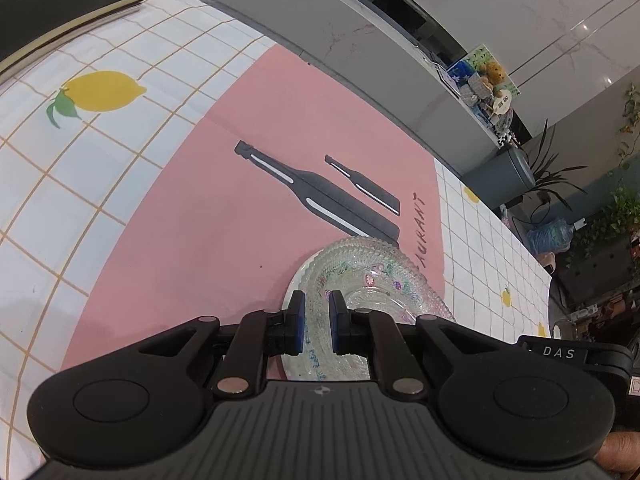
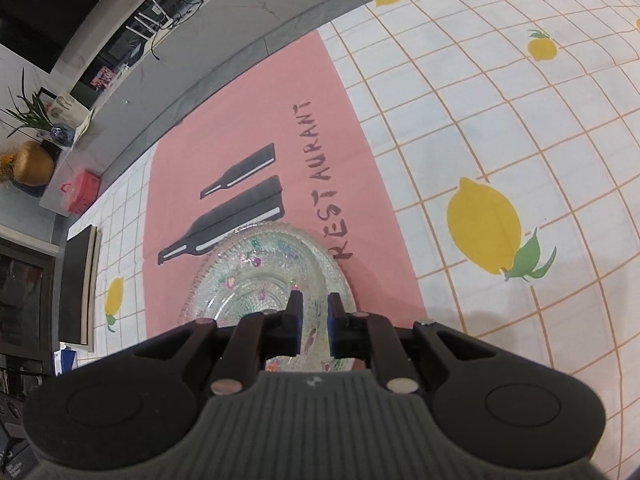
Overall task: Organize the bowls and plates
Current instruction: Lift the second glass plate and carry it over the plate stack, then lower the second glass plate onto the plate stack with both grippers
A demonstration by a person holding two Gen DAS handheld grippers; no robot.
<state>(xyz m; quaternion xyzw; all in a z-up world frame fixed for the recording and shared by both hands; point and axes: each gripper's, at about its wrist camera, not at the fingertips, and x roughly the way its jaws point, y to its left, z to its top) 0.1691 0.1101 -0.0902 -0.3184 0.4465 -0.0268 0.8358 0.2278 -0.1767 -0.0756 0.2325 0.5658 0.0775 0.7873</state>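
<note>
A clear cut-glass plate (image 1: 376, 272) with a scalloped rim and small coloured flowers sits low over a pink placemat (image 1: 200, 220) printed with black bottles. My left gripper (image 1: 317, 297) is shut on the plate's near rim, which passes between its blue pads. In the right wrist view the same plate (image 2: 256, 272) lies over the placemat (image 2: 248, 120) beside the word RESTAURANT. My right gripper (image 2: 314, 298) reaches over the opposite rim, with the glass edge between its narrow-set pads. I cannot tell whether the plate touches the mat.
A white tablecloth (image 2: 500, 100) with an orange grid and lemons covers the table. A black notebook (image 1: 60, 4) lies at the far left corner. Past the table's far edge runs a grey ledge (image 1: 360, 40). The other gripper's black housing (image 1: 560, 354) shows at the right.
</note>
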